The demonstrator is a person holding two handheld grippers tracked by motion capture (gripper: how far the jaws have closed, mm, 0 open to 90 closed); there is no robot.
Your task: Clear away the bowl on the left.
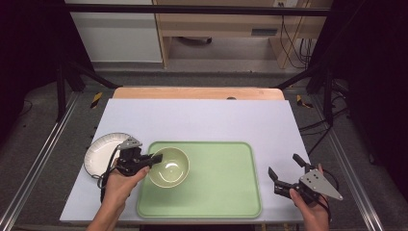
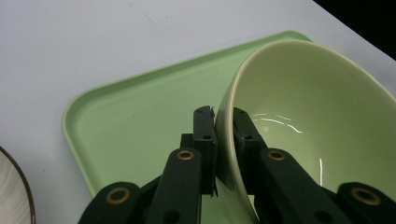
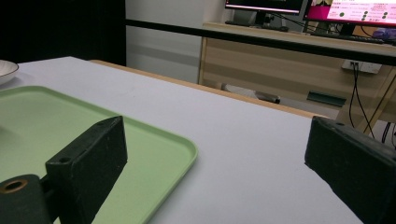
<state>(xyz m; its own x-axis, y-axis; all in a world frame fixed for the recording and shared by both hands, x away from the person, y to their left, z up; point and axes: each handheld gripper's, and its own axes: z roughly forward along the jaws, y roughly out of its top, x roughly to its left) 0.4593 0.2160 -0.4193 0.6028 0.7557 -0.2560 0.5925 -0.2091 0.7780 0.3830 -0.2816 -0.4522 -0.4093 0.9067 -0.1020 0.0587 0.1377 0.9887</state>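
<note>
- The left gripper [image 1: 155, 158] is pinching the rim of the green bowl [image 1: 169, 167], one jaw inside it and one outside.
- The bowl sits on the left part of the green tray [image 1: 226, 192].
- A white paper plate [image 1: 98, 153] lies just behind this gripper, off the tray.
- The right gripper [image 1: 284, 169] is wide open and holds nothing, just past the tray's right edge.

The bowl [image 2: 317, 116] at right looks glossy, glazed ceramic, the green tray [image 2: 140, 112] smooth matt plastic, the plate [image 1: 98, 153] at lower left ribbed paper, the counter [image 3: 243, 135] matt white with a wooden far edge.
</note>
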